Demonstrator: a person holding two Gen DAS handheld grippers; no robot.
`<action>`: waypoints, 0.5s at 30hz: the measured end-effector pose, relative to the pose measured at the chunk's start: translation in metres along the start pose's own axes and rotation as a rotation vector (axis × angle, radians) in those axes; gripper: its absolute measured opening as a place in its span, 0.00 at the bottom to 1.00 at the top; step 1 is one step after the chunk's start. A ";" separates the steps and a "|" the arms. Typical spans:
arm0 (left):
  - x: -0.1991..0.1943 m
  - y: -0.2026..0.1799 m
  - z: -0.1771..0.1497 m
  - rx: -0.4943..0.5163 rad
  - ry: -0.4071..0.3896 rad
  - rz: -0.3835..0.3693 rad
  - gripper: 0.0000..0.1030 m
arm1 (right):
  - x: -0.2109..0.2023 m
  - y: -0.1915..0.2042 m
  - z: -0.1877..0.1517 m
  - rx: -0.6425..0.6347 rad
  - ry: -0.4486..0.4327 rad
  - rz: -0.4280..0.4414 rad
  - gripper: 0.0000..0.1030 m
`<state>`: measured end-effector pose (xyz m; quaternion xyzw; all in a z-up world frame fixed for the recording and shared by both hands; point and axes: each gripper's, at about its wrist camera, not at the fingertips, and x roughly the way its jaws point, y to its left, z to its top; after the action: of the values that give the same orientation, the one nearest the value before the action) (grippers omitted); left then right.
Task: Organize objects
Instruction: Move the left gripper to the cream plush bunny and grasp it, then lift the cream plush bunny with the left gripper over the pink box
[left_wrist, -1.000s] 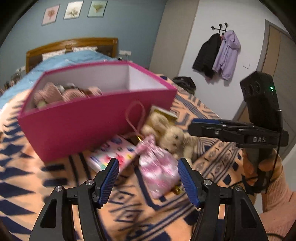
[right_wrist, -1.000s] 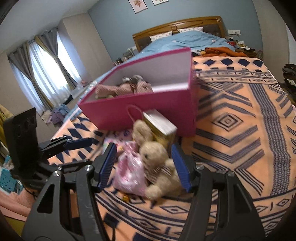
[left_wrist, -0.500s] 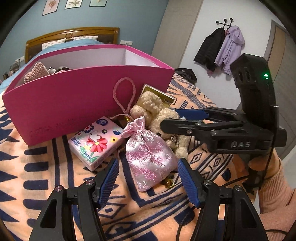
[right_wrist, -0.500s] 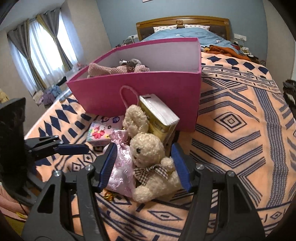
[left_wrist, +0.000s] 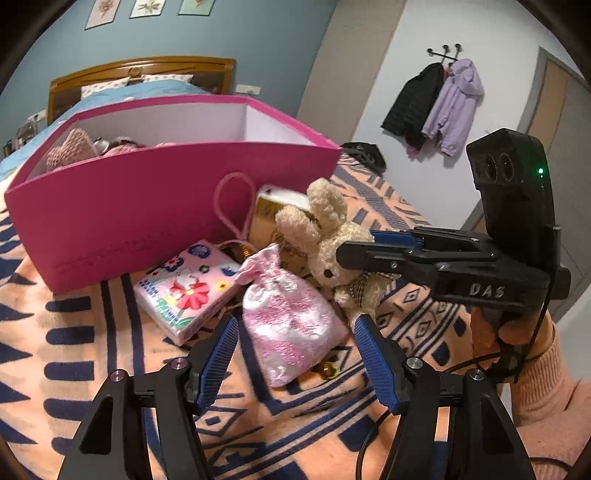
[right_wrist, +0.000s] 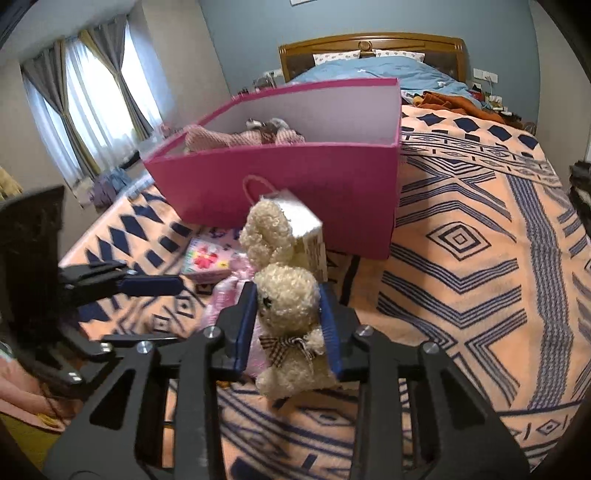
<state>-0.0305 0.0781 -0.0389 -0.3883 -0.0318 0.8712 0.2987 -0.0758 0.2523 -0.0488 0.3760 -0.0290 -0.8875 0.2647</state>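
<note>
A beige plush bunny (right_wrist: 288, 295) sits between the closing jaws of my right gripper (right_wrist: 286, 317), and both blue pads press its head and body. In the left wrist view that gripper (left_wrist: 356, 245) comes in from the right and holds the bunny (left_wrist: 328, 236). My left gripper (left_wrist: 295, 325) stands open, its fingers either side of a pink satin pouch (left_wrist: 291, 314) without touching it. Beside the pouch lies a flowered tissue pack (left_wrist: 184, 288). A gold carton (left_wrist: 269, 218) leans against the pink box (left_wrist: 147, 221), which holds knitted toys (right_wrist: 240, 138).
Everything rests on an orange and navy patterned blanket (right_wrist: 461, 295) on a bed. A pink cord loop (left_wrist: 232, 206) stands up in front of the box. Small gold bells (left_wrist: 327, 369) lie by the pouch. A person's sleeve (left_wrist: 546, 387) is at the right.
My right gripper's jaws have closed in onto the bunny, which now sits a little higher and more upright. The left gripper has stayed put and kept its width.
</note>
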 end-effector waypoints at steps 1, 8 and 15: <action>-0.001 -0.001 0.001 0.004 -0.001 -0.015 0.65 | -0.005 0.000 0.000 0.012 -0.013 0.011 0.35; -0.007 -0.016 0.011 0.041 -0.016 -0.121 0.64 | -0.028 0.002 0.007 0.081 -0.097 0.103 0.35; -0.002 -0.020 0.020 0.036 -0.015 -0.169 0.49 | -0.025 0.007 0.009 0.122 -0.112 0.191 0.35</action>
<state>-0.0333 0.0969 -0.0179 -0.3722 -0.0513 0.8462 0.3778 -0.0648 0.2572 -0.0243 0.3368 -0.1331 -0.8745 0.3226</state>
